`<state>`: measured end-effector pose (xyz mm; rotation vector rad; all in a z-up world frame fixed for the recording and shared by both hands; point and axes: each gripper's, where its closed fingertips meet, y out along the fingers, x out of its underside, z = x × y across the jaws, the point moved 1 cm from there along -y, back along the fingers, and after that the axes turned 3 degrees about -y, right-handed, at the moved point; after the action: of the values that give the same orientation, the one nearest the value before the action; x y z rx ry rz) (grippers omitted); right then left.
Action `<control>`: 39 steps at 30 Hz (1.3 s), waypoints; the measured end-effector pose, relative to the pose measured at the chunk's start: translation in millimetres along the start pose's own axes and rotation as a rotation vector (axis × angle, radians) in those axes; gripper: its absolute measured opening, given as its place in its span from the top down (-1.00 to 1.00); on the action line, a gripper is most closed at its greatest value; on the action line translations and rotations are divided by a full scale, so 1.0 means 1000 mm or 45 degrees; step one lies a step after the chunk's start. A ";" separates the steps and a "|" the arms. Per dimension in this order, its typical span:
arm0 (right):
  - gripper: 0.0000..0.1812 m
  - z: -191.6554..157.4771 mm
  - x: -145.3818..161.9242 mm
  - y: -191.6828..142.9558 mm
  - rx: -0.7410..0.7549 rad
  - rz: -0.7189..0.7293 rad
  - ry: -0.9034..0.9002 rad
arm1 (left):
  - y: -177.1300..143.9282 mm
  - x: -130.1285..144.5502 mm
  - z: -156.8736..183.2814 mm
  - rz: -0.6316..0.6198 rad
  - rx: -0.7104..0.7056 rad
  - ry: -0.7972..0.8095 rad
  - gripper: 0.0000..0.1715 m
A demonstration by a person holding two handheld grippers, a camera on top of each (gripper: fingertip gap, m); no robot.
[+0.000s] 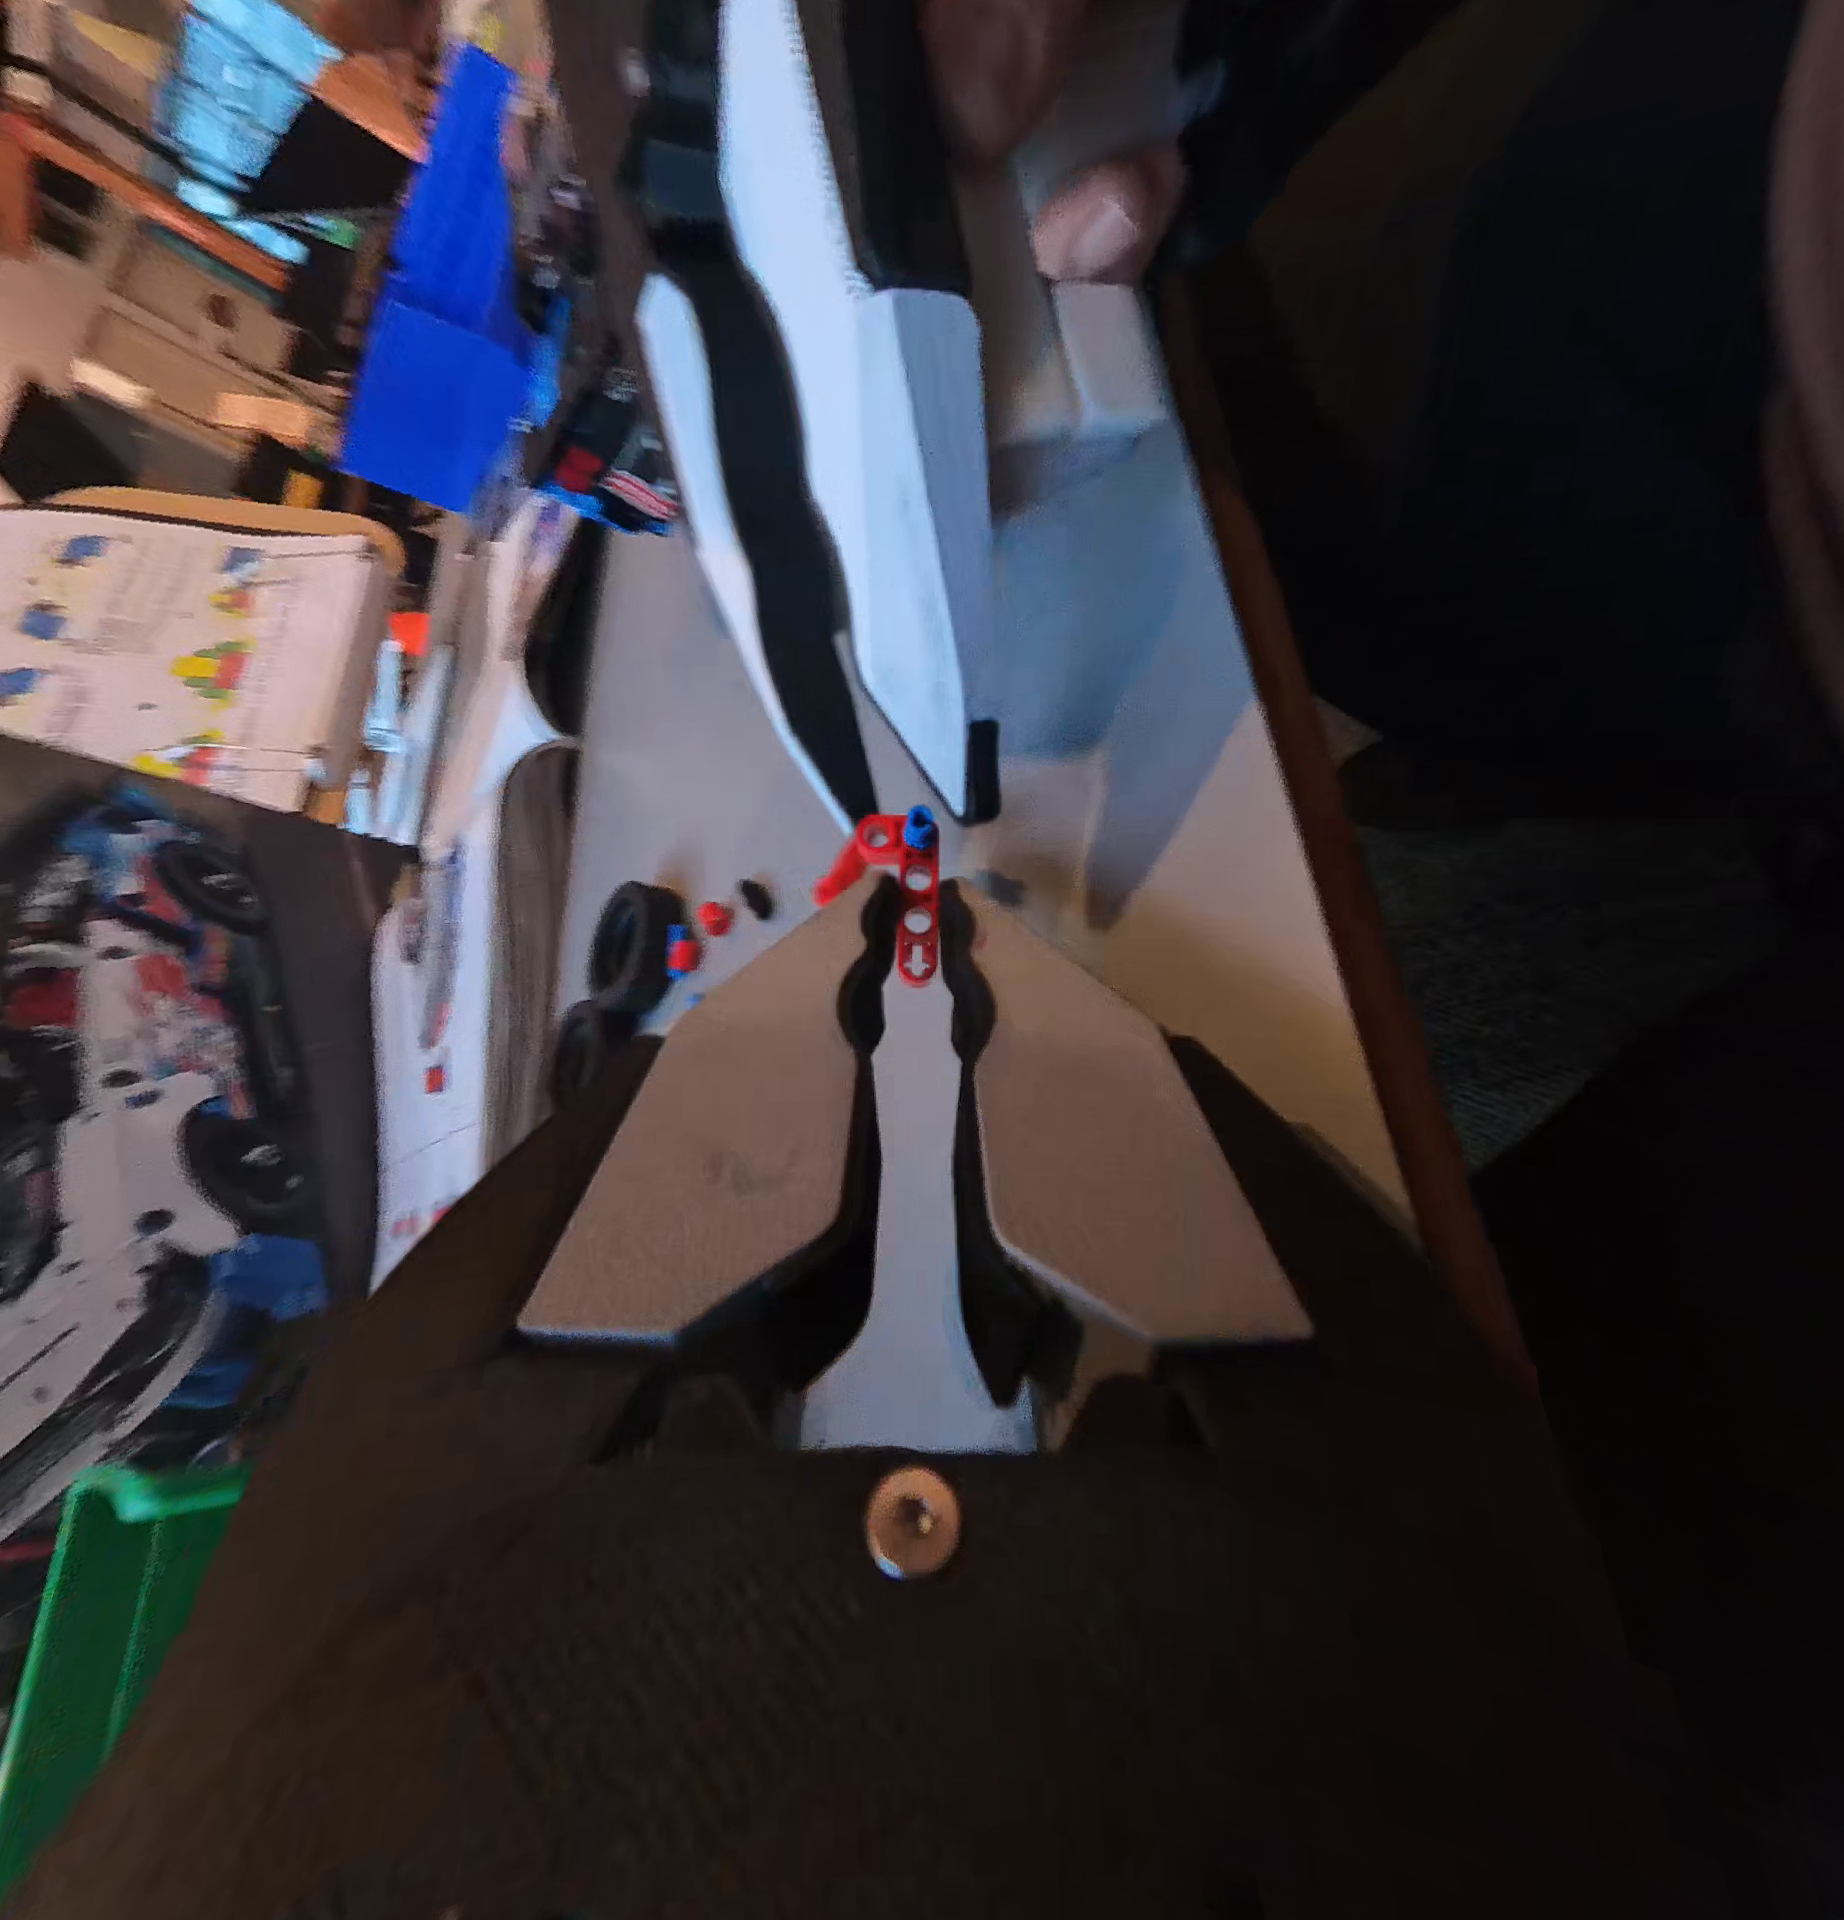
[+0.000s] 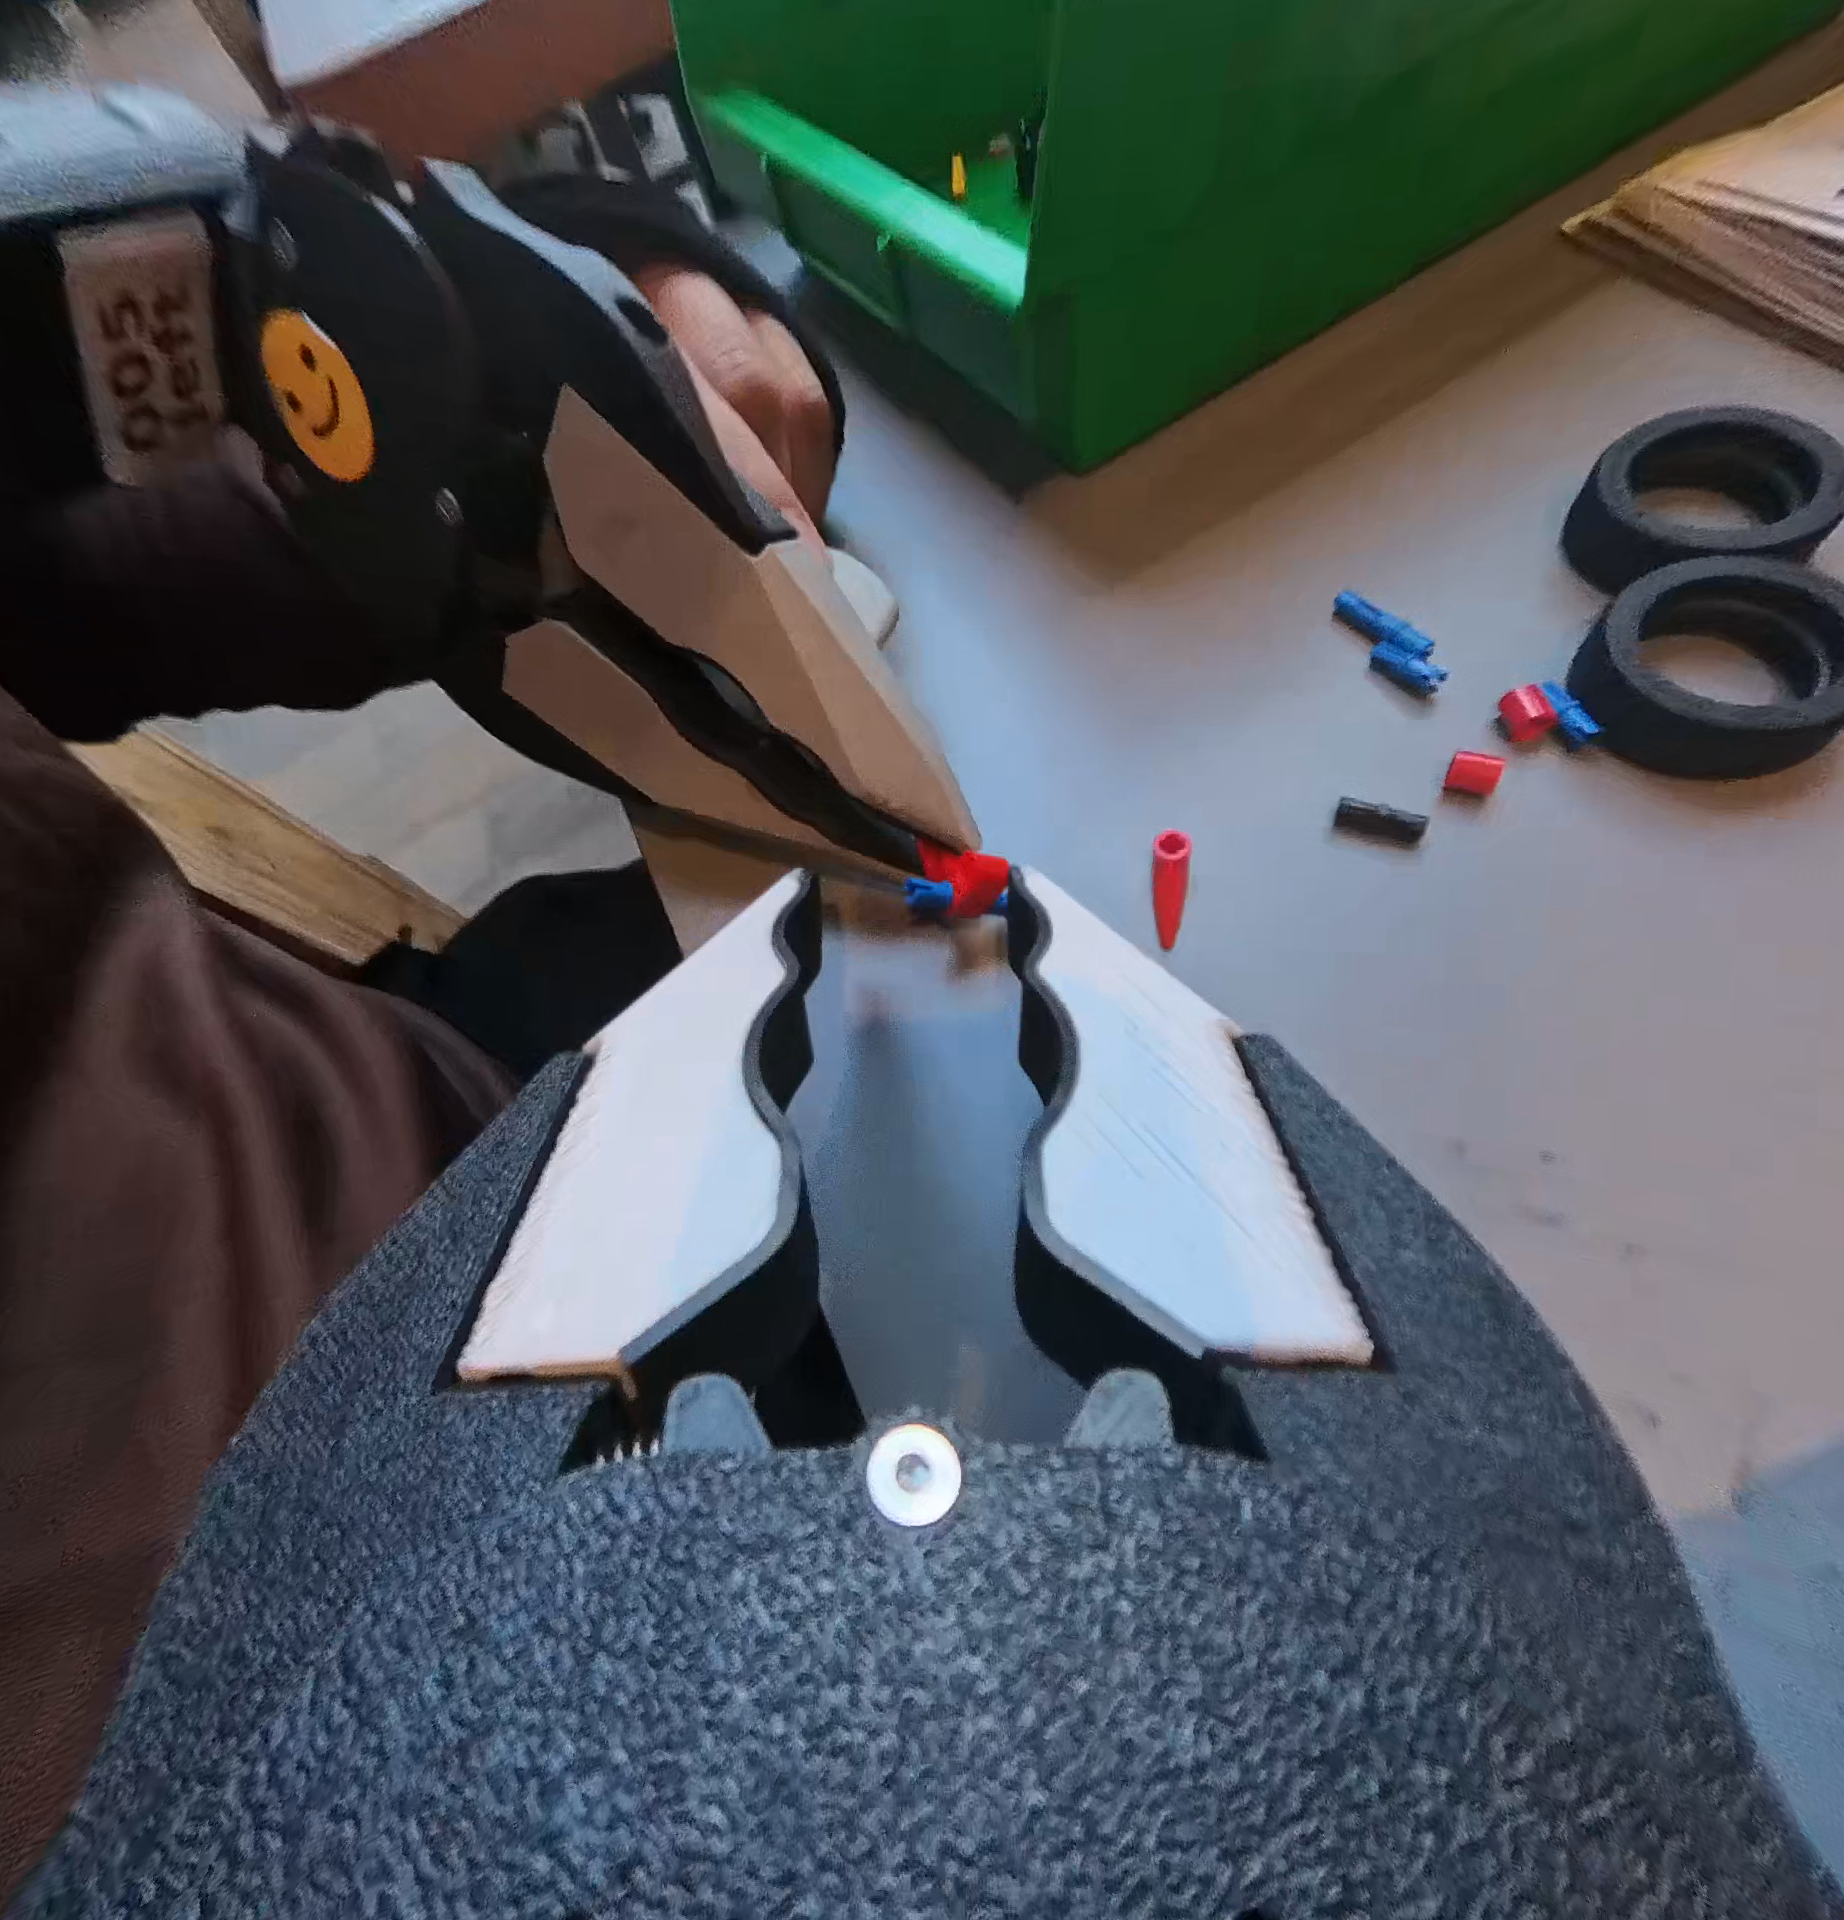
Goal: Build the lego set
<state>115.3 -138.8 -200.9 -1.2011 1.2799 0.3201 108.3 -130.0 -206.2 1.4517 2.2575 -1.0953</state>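
Mid-assembly, left claw point(image 1: 916, 902) clamped on red beam point(image 1: 915, 914) held above the bench point(image 2: 1157, 644), right claw point(image 2: 913, 883) apart around its blue pin point(image 2: 926, 894); next, pinch and press pin home.

a hobby or workshop bench, as far as i can see from here.

i see a pale worktop point(image 2: 1261, 1039) with scattered small parts, two black tyres point(image 2: 1728, 665), green point(image 2: 1001, 208) and blue point(image 1: 450, 312) storage bins, a stack of cardboard point(image 2: 1759, 218), an open instruction booklet point(image 1: 159, 634) and cluttered shelves behind, blurred.
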 end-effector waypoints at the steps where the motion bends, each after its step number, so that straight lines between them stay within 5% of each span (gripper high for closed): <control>1: 0.63 0.000 0.001 0.002 0.020 -0.022 -0.029 | 0.001 0.002 0.004 -0.023 0.035 0.001 0.94; 13: 0.64 -0.003 0.002 0.005 0.045 -0.085 -0.116 | -0.008 -0.011 -0.006 0.187 0.284 -0.247 0.95; 32: 0.89 -0.009 0.005 0.007 -0.096 -0.059 0.005 | 0.003 0.002 -0.007 0.065 0.217 -0.194 0.93; 39: 0.92 -0.012 0.004 0.006 -0.185 -0.048 0.082 | 0.004 0.005 -0.024 0.056 0.116 -0.295 0.54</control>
<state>105.2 -147.5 -205.2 -1.3670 1.3056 0.3544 113.5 -108.9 -194.6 1.3233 2.0318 -1.2948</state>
